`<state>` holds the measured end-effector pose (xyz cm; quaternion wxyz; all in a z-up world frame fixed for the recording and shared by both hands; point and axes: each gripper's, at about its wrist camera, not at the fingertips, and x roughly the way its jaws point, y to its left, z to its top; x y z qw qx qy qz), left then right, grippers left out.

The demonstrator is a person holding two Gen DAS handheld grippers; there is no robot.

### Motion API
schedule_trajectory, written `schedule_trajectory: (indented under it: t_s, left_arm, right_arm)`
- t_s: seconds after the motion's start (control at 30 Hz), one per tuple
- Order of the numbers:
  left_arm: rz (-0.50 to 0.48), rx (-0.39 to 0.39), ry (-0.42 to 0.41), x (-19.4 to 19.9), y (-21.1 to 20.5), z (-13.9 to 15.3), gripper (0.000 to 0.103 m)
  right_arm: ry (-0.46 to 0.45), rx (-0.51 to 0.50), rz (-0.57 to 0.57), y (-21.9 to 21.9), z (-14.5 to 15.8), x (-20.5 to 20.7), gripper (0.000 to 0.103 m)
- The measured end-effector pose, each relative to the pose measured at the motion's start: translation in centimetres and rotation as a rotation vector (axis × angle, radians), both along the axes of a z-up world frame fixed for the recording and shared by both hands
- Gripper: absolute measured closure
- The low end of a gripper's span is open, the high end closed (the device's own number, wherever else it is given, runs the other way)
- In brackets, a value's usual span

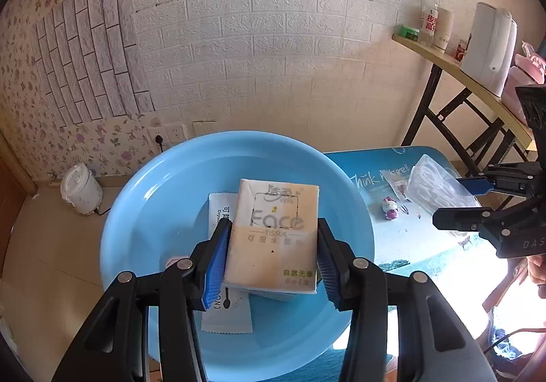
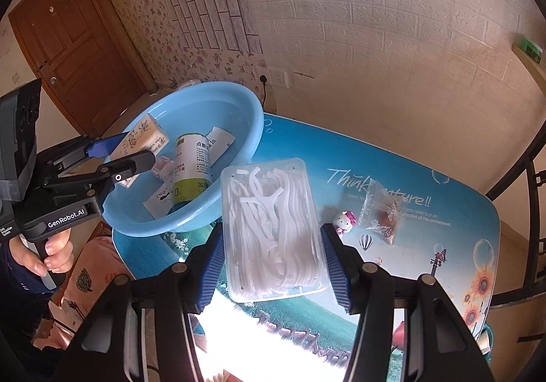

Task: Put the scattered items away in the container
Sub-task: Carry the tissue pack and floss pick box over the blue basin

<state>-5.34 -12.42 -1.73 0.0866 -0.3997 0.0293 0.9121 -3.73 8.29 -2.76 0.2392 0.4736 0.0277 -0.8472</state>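
So my left claw (image 1: 271,255) is clamped on a beige paper tissue pack (image 1: 273,238) over the round light-blue plastic basin (image 1: 143,184), and my right claw (image 2: 273,266) grips a clear plastic floss-pick box (image 2: 273,228) above the blue printed surface (image 2: 426,245).

Black two-finger left gripper (image 1: 271,255) with blue ribbed pads (image 1: 215,266) and silver pivot screws. The body behind its fingers bears white "GenRobot.AI" lettering. Right gripper (image 2: 271,266) looks identical; a dark sleeve, apparently, below the left handle.

basin (image 2: 254,129) mouth open above – bottle (image 2: 192,170) and sachets crowd its floor, figurine (image 2: 344,221) and packet (image 2: 384,211) beside bare tabletop (image 2: 392,150)
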Motion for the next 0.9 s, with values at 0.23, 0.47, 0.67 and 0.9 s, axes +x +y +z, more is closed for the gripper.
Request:
schedule_trajectory:
  t_s: [0.23,0.47,0.67,0.9]
  left_arm:
    - [0.031,-0.047,-0.032,-1.1,-1.1,0.3,0.057]
    - [0.057,-0.05,-0.033,-1.6,-2.3,1.2,0.057]
    - [0.084,-0.045,-0.05,-2.1,-3.5,1.0,0.057]
    - [0.113,-0.044,-0.062,-2.4,-4.8,0.3,0.057]
  right_arm:
    - [0.011,0.016,0.002,-0.9,1.1,-0.7,0.047]
    - [0.028,0.01,0.024,-2.8,3.1,-1.6,0.047]
    - [0.031,-0.007,0.058,-4.6,3.3,-1.9,0.047]
    - [0.0,-0.009,0.08,-5.8,2.2,-1.9,0.047]
